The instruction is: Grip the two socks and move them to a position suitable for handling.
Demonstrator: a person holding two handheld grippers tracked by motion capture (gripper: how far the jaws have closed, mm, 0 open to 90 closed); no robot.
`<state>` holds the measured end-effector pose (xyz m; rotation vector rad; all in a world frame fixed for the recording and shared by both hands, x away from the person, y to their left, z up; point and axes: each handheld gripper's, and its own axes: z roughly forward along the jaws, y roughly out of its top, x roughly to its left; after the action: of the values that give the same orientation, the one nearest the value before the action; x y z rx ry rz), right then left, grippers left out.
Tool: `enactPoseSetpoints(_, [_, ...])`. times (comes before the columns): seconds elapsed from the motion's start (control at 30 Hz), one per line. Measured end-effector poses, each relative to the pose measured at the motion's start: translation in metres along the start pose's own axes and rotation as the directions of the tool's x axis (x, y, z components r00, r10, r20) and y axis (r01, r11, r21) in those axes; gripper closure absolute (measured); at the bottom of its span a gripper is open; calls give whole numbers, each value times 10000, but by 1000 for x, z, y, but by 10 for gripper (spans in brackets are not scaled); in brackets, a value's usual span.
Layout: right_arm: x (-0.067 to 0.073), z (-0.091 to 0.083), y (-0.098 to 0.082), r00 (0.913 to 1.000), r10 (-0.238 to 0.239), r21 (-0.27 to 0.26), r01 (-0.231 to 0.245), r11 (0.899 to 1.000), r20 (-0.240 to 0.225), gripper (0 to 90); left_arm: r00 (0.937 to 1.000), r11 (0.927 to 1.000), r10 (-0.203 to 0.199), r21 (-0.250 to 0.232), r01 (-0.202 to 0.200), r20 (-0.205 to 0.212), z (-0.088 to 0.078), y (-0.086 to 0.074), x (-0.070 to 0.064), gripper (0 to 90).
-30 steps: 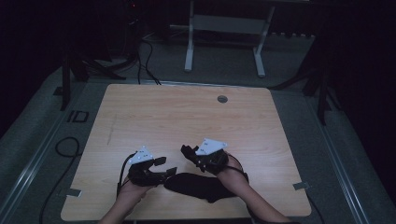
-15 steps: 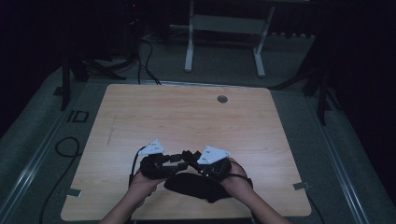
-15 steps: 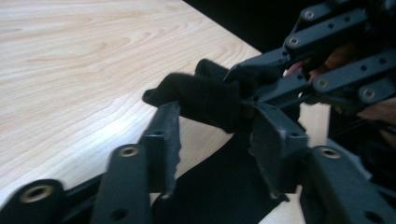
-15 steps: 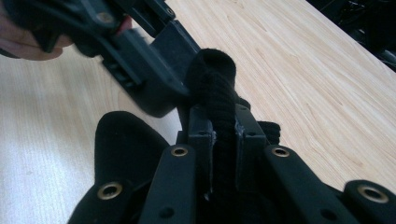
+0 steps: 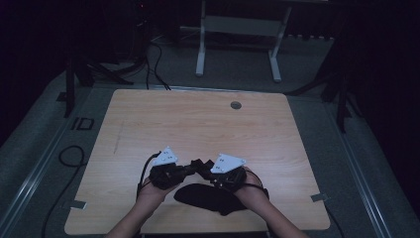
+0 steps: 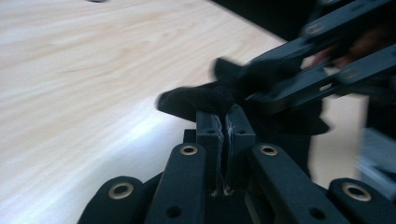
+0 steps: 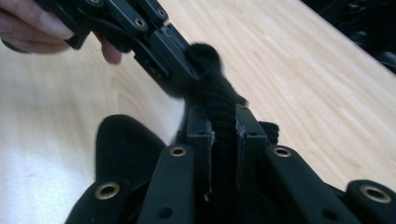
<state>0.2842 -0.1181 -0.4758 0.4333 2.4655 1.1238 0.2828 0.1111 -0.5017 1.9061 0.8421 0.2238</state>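
A black cloth [image 5: 208,197] lies near the table's front edge, with one end lifted between the two grippers. My right gripper [image 7: 223,116] is shut on a thick fold of the cloth [image 7: 219,93], which runs up between its pads. My left gripper [image 6: 225,116] has just been closing and now pinches a thin bit of the cloth [image 6: 201,98] at its tips. In the high view the left gripper [image 5: 189,169] and right gripper [image 5: 204,166] meet tip to tip over the cloth, each held in a hand.
The wooden table [image 5: 198,124] has a round cable hole [image 5: 236,105] near its far edge. A white stand [image 5: 237,29] is on the floor behind it. Cables [image 5: 69,153] trail on the floor to the left.
My left gripper has moved right to meet the right gripper, and its jaws have closed on the cloth's lifted end. The right gripper has stayed in place.
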Motion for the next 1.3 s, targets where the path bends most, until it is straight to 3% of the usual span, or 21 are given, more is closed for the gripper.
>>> enactPoseSetpoints(0.07, [-4, -5, 0, 9999, 97, -96, -96, 9999, 93, 798, 9994, 9997, -221, -82, 219, -257, -5, 0, 7, 873])
enactPoseSetpoints(0.23, [-16, -17, -3, 9983, 482, -265, -474, 9985, 317, 799, 9981, 9998, -157, -157, 148, -601, -16, 1, 13, 873])
enactPoseSetpoints(0.27, [-23, -24, -4, 9959, 777, -463, -756, 9961, 462, 798, 9967, 9997, -136, -210, 119, -803, -20, 3, 14, 872])
enactPoseSetpoints(0.4, [-37, -37, -9, 9897, 1290, -762, -1242, 9893, 624, 799, 9961, 9996, -190, -218, 171, -862, -25, 5, 18, 872])
enactPoseSetpoints(0.53, [-50, -48, -15, 9790, 1879, -1090, -1789, 9778, 790, 795, 9947, 9997, -206, -180, 189, -1003, -27, 8, 22, 872])
enactPoseSetpoints(0.67, [-66, -58, -27, 9596, 2680, -1389, -2549, 9569, 855, 792, 9945, 9998, -190, 2, 192, -1035, -29, 10, 25, 872])
enactPoseSetpoints(0.77, [-76, -62, -37, 9464, 3043, -1395, -2886, 9472, 1081, 791, 9933, 9998, -179, 112, 193, -1138, -28, 9, 27, 872])
enactPoseSetpoints(0.8, [-76, -62, -37, 9464, 3043, -1395, -2886, 9472, 1081, 791, 9936, 9996, -203, 197, 226, -1110, -27, 9, 28, 872])
enactPoseSetpoints(0.83, [-80, -62, -44, 9392, 3244, -1352, -3090, 9414, 1125, 789, 9935, 9992, -242, 279, 275, -1113, -26, 8, 30, 872])
enactPoseSetpoints(1.0, [-88, -45, -69, 9202, 3740, -730, -3677, 9271, 1152, 783, 9944, 9903, -566, 1215, 673, -893, -4, 2, 43, 872])
enactPoseSetpoints(1.13, [-92, -28, -88, 9044, 4135, -216, -4136, 9102, 1057, 781, 9961, 9732, -662, 2165, 773, -577, 16, -2, 50, 871])
enactPoseSetpoints(1.3, [-97, -4, -110, 8923, 4360, 617, -4447, 8935, 1171, 763, 9954, 9608, -697, 2640, 849, -662, 35, -5, 59, 868])
